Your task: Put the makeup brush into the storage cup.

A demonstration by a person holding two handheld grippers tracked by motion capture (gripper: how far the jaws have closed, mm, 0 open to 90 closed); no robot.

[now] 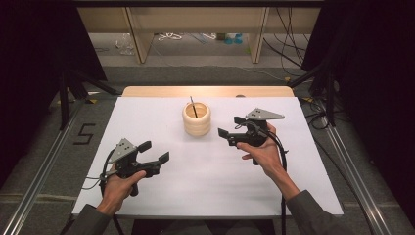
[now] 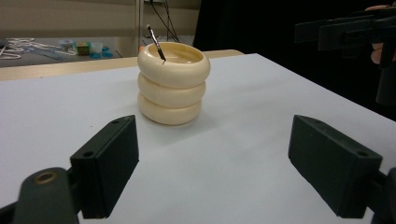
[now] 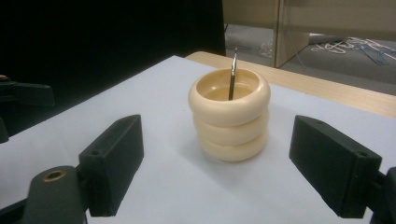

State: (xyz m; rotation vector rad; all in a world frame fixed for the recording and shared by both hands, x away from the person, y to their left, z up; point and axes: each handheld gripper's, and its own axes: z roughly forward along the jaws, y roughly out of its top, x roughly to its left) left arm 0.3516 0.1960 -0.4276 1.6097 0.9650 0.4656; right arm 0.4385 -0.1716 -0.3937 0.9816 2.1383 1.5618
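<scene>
On the one white table (image 1: pixel 161 191) stands one cream holder (image 1: pixel 196 120) built as three stacked rings, with one thin dark stick (image 1: pixel 193 106) in it, and two tongs, left (image 1: pixel 155 152) and right (image 1: pixel 229 127).

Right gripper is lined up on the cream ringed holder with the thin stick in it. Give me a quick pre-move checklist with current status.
1. Right gripper jaws open, nothing between them: ok.
2. Cream holder upright on the white table: ok.
3. Thin dark stick standing in the holder, leaning on its rim: ok.
4. Holder centred ahead of the right gripper's jaws, apart from them: ok.
5. Left gripper open, well away from the holder: ok.
6. Whether the stick is loose or fixed inside: cannot tell.
</scene>
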